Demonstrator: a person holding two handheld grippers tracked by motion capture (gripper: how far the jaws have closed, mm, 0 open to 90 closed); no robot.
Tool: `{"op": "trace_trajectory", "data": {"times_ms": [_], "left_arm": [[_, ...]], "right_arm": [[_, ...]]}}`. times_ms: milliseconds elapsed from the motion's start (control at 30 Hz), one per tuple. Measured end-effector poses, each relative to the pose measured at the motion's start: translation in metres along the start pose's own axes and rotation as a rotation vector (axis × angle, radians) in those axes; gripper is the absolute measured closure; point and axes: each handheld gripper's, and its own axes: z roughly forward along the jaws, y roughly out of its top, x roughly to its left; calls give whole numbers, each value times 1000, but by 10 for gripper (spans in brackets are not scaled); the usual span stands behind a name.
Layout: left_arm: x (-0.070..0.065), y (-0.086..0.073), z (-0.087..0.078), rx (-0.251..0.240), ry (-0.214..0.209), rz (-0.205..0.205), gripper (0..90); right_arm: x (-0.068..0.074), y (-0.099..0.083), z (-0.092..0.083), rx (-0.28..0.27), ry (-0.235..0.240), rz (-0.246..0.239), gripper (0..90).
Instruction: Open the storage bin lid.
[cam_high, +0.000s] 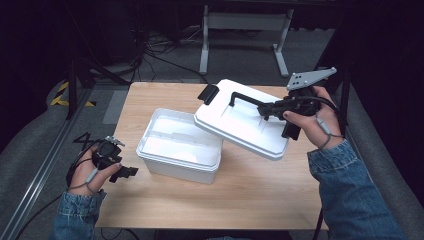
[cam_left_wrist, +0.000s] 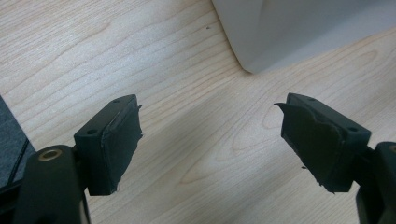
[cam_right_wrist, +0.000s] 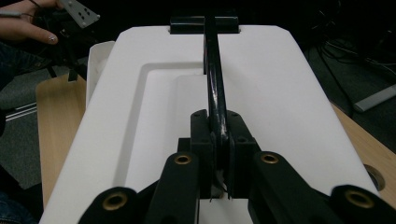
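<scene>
Right tool (cam_right_wrist: 218, 140) clamps the lid's black handle (cam_right_wrist: 213, 70), lid (cam_high: 245, 120) tilted; left tool (cam_left_wrist: 210, 144) rests apart

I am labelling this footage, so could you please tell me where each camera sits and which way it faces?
High view: above the person's side, looking forward and down at the table, box and lid; both forearms and hands enter below.
Left gripper view: rides the left tongs, open, facing tabletop and a box corner.
Right gripper view: rides the right tongs, shut on the lid handle.
Shared: the lid shows in high and right gripper views.
</scene>
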Motion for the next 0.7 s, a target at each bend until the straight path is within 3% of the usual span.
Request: {"op": "trace_trajectory", "data": {"times_ms": [267, 700], "left_arm": [[1, -1, -1, -3, -3, -8, 208], [1, -1, 0, -2, -3, -10, 208]], "right_arm": [[-12, -13, -15, -4, -44, 35, 847], [-38, -42, -26, 6, -106, 103, 847]]}}
